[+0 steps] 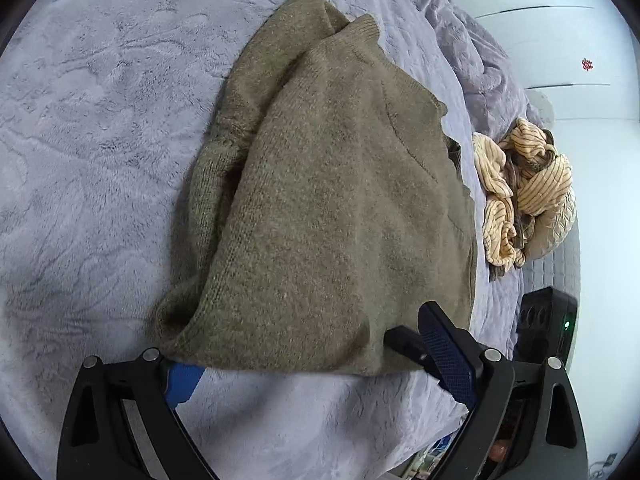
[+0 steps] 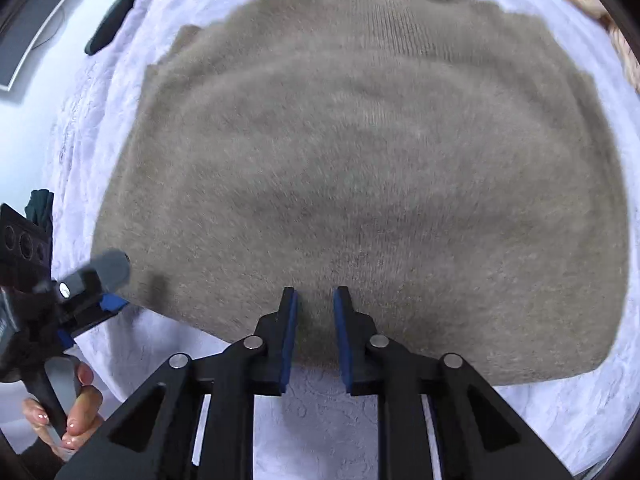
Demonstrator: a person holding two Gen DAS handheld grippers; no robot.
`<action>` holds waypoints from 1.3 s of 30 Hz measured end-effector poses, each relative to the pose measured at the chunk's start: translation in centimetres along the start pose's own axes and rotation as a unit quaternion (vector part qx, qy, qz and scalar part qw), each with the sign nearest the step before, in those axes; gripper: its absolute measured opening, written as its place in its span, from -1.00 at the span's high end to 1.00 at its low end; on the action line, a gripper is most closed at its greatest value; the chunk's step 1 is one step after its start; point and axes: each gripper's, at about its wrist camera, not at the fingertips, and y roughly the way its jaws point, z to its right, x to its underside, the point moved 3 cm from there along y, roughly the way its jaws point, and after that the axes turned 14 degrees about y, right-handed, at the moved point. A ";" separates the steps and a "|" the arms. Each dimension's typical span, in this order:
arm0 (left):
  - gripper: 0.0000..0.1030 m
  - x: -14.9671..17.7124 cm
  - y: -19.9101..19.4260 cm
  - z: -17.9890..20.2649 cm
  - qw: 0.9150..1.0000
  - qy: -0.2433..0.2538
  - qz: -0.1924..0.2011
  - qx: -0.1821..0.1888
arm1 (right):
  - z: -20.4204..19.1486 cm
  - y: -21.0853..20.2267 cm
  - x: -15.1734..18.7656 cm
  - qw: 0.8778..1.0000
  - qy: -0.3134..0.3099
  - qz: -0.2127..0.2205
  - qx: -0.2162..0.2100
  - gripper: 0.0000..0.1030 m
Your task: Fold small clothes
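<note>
An olive-brown knit sweater (image 1: pixel 328 208) lies flat on the lilac plush blanket (image 1: pixel 100 140), its sleeve folded in along the left side. My left gripper (image 1: pixel 312 364) is open wide at the sweater's near hem, with the hem lying over the left finger. In the right wrist view the sweater (image 2: pixel 360 160) fills the frame. My right gripper (image 2: pixel 316 312) is open by a narrow gap with its fingertips over the near hem, and no cloth is pinched. The left gripper (image 2: pixel 100 280) shows at the sweater's left corner, held by a hand.
A crumpled cream striped garment (image 1: pixel 528 196) lies at the blanket's right edge. A black device (image 1: pixel 548 328) with a green light stands beyond the bed's edge. A dark object (image 2: pixel 114 16) and a grey panel (image 2: pixel 36 28) lie at the far left.
</note>
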 end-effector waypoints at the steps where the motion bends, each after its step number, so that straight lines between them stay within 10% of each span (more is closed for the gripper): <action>1: -0.86 -0.2 0.3 -0.2 1.000 -0.009 0.002 -0.003 | 0.4 0.7 0.1 1.000 0.003 -0.009 -0.001 0.67; 5: 0.12 -1.0 1.0 -0.5 0.998 -0.014 0.000 -0.057 | 1.2 1.7 0.1 0.999 0.007 -0.026 -0.016 0.67; 10: 0.52 -1.4 0.6 1.6 0.991 0.057 0.012 -0.119 | 1.7 0.0 -1.1 0.999 0.011 -0.043 -0.028 0.66; 13: 0.52 -1.2 0.3 4.5 0.971 0.150 0.030 -0.186 | 0.6 -2.8 -2.7 0.999 -0.010 -0.028 -0.024 0.59; 15: 0.52 -0.9 0.2 5.9 0.953 0.207 0.041 -0.219 | -0.7 -4.9 -4.3 0.999 -0.030 -0.021 -0.032 -0.14; 17: 0.52 -0.5 0.5 6.9 0.934 0.256 0.043 -0.247 | -2.8 -6.7 -6.2 0.997 -0.058 -0.016 -0.037 -0.42; 22: 0.52 0.2 1.2 8.2 0.901 0.321 0.044 -0.287 | -10.8 -7.1 -9.6 0.987 -0.120 -0.091 -0.059 -0.44; 33: 0.52 1.5 1.9 10.1 0.867 0.381 0.065 -0.315 | -24.8 2.8 -9.6 0.934 -0.233 -0.247 0.110 -0.59; 39: 0.52 2.1 2.0 11.0 0.861 0.394 0.073 -0.314 | -26.1 5.9 -8.6 0.895 -0.286 -0.242 0.243 -0.59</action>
